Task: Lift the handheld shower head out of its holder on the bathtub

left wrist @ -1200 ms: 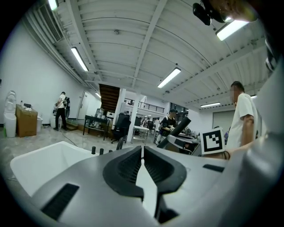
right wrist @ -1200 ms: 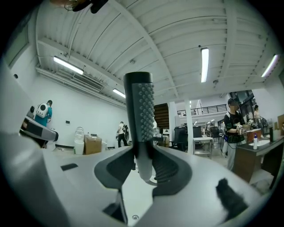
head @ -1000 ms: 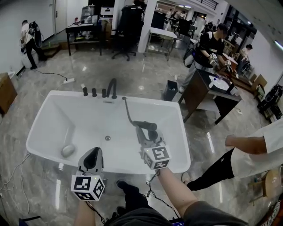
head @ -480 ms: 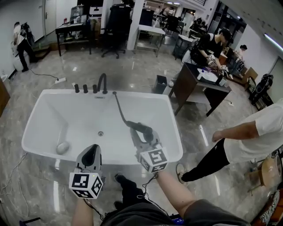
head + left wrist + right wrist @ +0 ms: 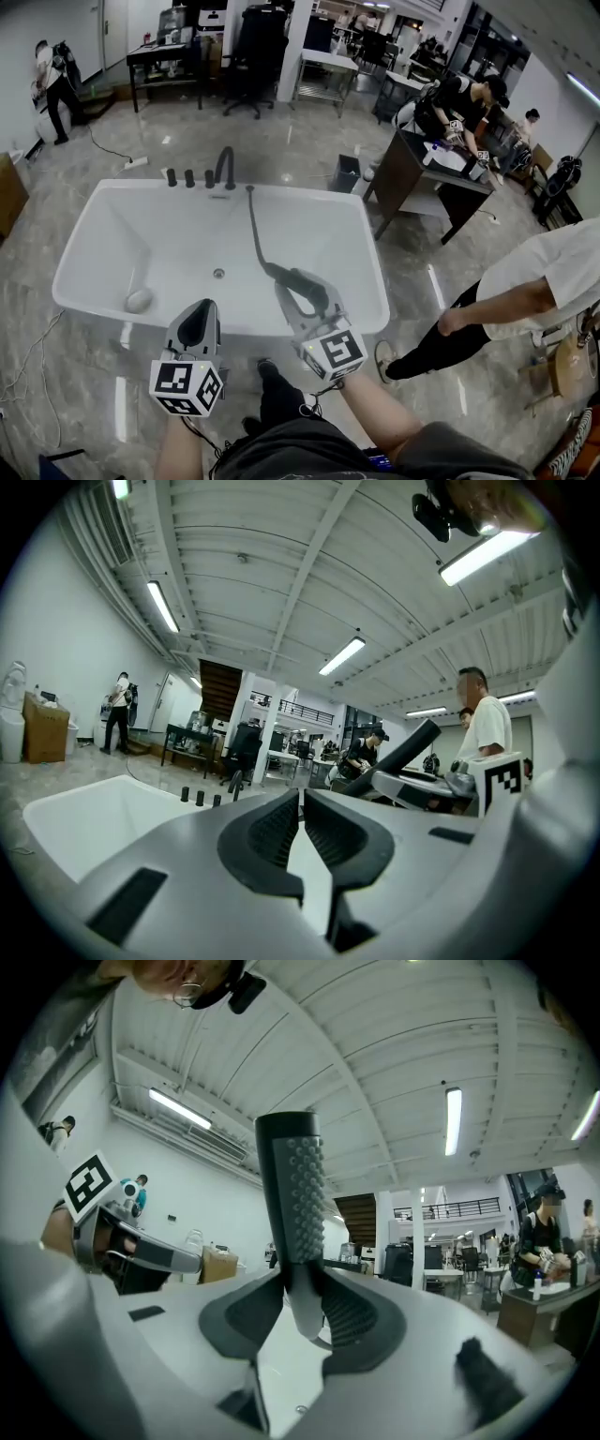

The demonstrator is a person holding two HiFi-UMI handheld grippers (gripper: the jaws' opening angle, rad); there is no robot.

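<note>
Your right gripper [image 5: 302, 1290] pinches the black, nubbed, stick-shaped shower head [image 5: 292, 1194], its hose [image 5: 253, 230] trailing across the bathtub [image 5: 103, 246]. Your left gripper [image 5: 302, 803] is pressed together.

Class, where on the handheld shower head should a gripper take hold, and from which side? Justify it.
Likely the slim stem of the shower head, below its nubbed face, jaws across its narrow width, coming from the person's side, clear of the hose. The right gripper clamps that straight bar so.
</note>
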